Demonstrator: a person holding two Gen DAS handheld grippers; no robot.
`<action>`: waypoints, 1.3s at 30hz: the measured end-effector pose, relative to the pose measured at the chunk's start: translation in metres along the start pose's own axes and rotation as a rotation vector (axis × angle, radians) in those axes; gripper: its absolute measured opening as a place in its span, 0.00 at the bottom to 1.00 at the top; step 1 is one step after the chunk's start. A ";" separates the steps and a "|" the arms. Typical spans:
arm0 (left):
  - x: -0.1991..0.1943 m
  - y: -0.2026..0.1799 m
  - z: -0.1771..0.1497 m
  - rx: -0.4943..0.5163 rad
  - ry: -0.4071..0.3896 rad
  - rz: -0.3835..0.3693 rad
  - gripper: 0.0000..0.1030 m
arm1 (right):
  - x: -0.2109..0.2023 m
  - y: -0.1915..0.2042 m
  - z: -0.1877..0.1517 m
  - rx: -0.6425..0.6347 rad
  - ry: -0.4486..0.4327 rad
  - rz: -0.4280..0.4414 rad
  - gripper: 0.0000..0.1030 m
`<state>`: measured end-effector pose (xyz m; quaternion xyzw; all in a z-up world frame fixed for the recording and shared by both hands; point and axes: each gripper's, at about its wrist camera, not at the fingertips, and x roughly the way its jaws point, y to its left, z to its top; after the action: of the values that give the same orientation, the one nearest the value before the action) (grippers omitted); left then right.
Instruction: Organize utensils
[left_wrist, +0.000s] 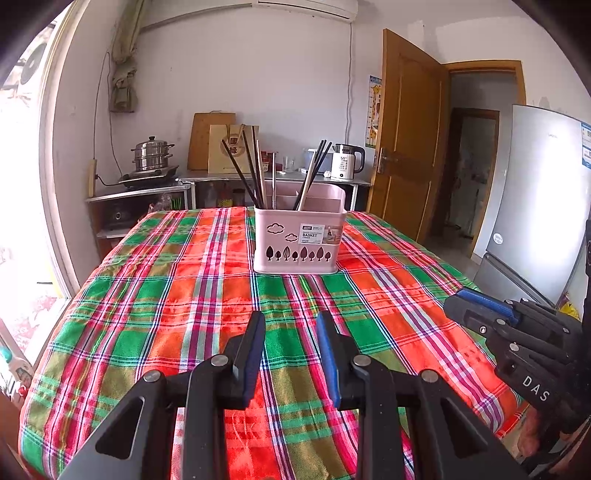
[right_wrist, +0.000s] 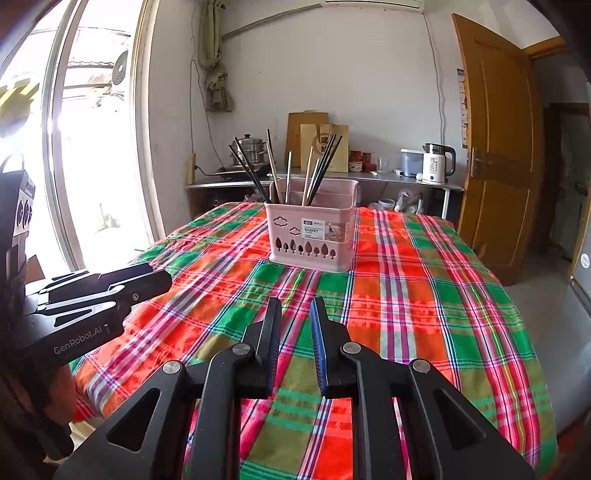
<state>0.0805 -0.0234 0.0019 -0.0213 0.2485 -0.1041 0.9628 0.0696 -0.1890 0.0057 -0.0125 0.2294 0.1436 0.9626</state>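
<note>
While both hand-held grippers, left (left_wrist: 290, 325) and right (right_wrist: 295, 310), hang narrowly parted and empty above the desk (left_wrist: 184, 295), we judge sorting the basket's (left_wrist: 299, 240) chopsticks (left_wrist: 255, 173) comes next.

We see a pale pink plastic utensil basket (left_wrist: 298, 240) standing upright on the plaid-covered counter (left_wrist: 184, 295), toward its far end. Its front wall bears cloud and tree cut-outs and a label reading BASKET. Dividers split it into compartments. Black chopsticks (left_wrist: 240, 170), lighter wooden ones (right_wrist: 307, 177) and a metal pair (left_wrist: 274, 181) stand inside, leaning at various angles.
</note>
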 end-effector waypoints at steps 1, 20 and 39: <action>0.000 0.000 0.000 0.000 0.000 0.001 0.28 | 0.000 0.000 0.000 0.000 -0.001 0.000 0.16; 0.001 0.001 -0.001 -0.005 0.011 -0.011 0.28 | 0.001 0.000 0.001 0.000 0.002 -0.002 0.16; 0.003 0.002 -0.003 -0.007 0.021 -0.003 0.28 | 0.002 0.000 0.002 -0.002 0.004 0.001 0.16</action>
<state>0.0821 -0.0222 -0.0023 -0.0238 0.2591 -0.1049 0.9598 0.0720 -0.1885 0.0066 -0.0139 0.2310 0.1441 0.9621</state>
